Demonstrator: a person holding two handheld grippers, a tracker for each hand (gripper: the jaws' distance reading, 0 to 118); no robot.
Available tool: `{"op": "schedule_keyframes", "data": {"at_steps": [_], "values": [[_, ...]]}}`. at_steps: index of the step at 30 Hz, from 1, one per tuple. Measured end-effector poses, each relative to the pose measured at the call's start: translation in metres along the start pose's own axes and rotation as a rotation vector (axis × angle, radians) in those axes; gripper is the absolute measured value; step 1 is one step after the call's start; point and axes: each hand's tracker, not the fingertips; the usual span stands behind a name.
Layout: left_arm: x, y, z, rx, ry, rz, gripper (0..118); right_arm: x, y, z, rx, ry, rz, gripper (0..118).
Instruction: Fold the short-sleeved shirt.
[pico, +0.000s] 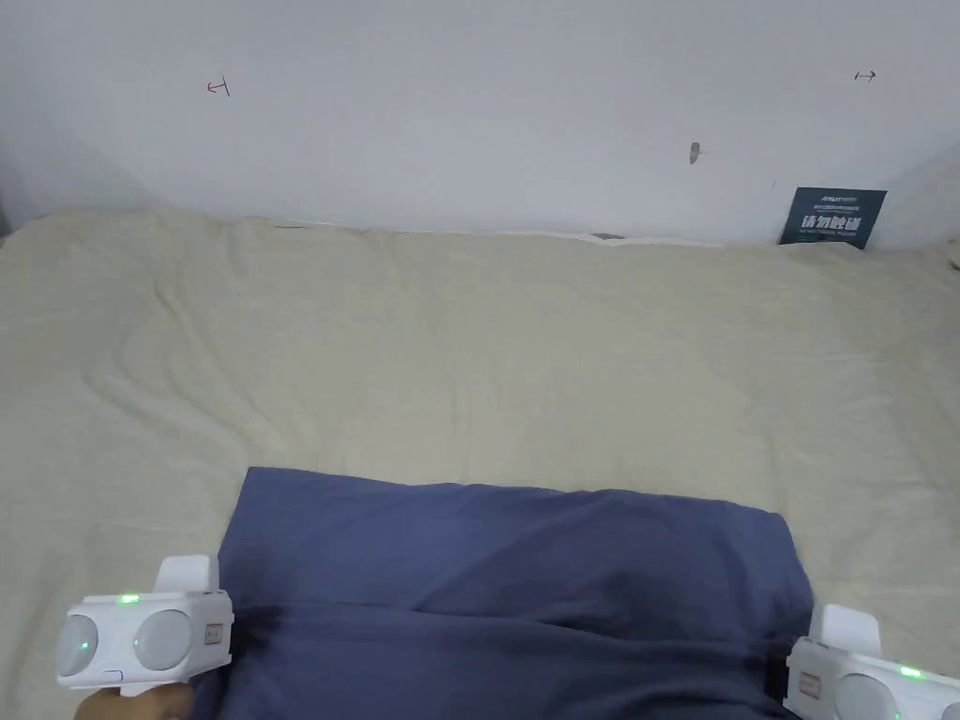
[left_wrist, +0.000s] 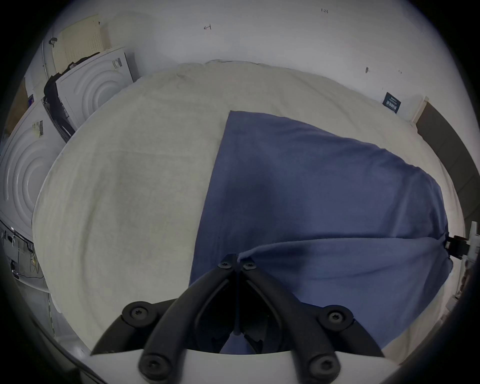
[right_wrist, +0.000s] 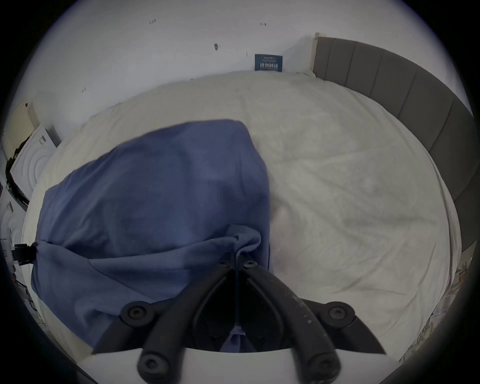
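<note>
The blue short-sleeved shirt (pico: 506, 581) lies on the cream bed sheet (pico: 469, 356) near the front edge, its far part flat and its near edge lifted. My left gripper (pico: 236, 630) is shut on the shirt's near left edge; in the left gripper view its black jaws (left_wrist: 237, 262) meet on a pinch of blue cloth (left_wrist: 324, 194). My right gripper (pico: 774, 677) is shut on the near right edge, with the cloth (right_wrist: 155, 194) bunched at its closed jaws (right_wrist: 237, 261). The fabric is stretched between the two grippers.
A white wall (pico: 469, 112) runs behind the bed, with a dark sign (pico: 832, 217) leaning at the back right. A grey padded headboard (right_wrist: 415, 98) borders the bed on the right. White appliances (left_wrist: 91, 85) stand to the left of the bed.
</note>
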Motion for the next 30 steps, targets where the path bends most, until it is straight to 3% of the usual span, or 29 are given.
{"op": "schedule_keyframes", "data": {"at_steps": [3,4,5,6,7,8,16,18,22,24,25,26,27,28,29,30], "values": [[0.0,0.002,0.01,0.007,-0.006,0.009,11,-0.005,-0.002,0.018,0.022,-0.003,0.003,12],[-0.001,0.004,0.015,0.012,-0.01,0.017,26,-0.006,0.0,0.024,0.026,-0.009,0.005,23],[-0.001,0.005,0.021,0.019,-0.013,0.027,62,-0.006,0.002,0.031,0.034,-0.015,0.011,47],[-0.001,0.004,0.029,0.045,-0.023,0.035,88,-0.003,0.004,0.036,0.064,-0.019,0.021,69],[-0.001,0.004,0.04,0.088,-0.041,0.041,107,0.001,0.008,0.043,0.11,-0.035,0.031,88],[0.001,0.003,0.053,0.132,-0.044,0.047,114,0.001,0.008,0.055,0.157,-0.042,0.043,104],[0.02,-0.013,0.177,0.496,-0.063,0.043,112,-0.014,-0.003,0.207,0.527,0.041,0.089,105],[0.025,-0.022,0.2,0.589,-0.069,0.044,112,-0.017,-0.015,0.237,0.614,0.025,0.107,106],[0.037,-0.045,0.234,0.709,-0.065,0.028,109,-0.006,-0.03,0.258,0.741,0.027,0.118,105],[0.043,-0.058,0.244,0.765,-0.047,-0.005,89,-0.003,-0.039,0.265,0.778,0.023,0.114,99],[0.046,-0.063,0.247,0.78,-0.045,-0.023,75,-0.004,-0.044,0.268,0.795,0.013,0.115,89],[0.047,-0.068,0.25,0.778,-0.056,-0.034,51,-0.004,-0.049,0.271,0.812,0.005,0.123,69],[0.048,-0.073,0.253,0.779,-0.066,-0.037,38,-0.008,-0.054,0.274,0.823,0.003,0.127,55],[0.048,-0.078,0.255,0.785,-0.086,-0.041,31,-0.009,-0.058,0.275,0.83,0.001,0.132,48],[0.048,-0.08,0.254,0.781,-0.104,-0.045,31,-0.01,-0.061,0.275,0.831,-0.002,0.134,48],[0.048,-0.084,0.254,0.775,-0.117,-0.047,10,-0.01,-0.063,0.273,0.832,-0.009,0.137,25]]}}
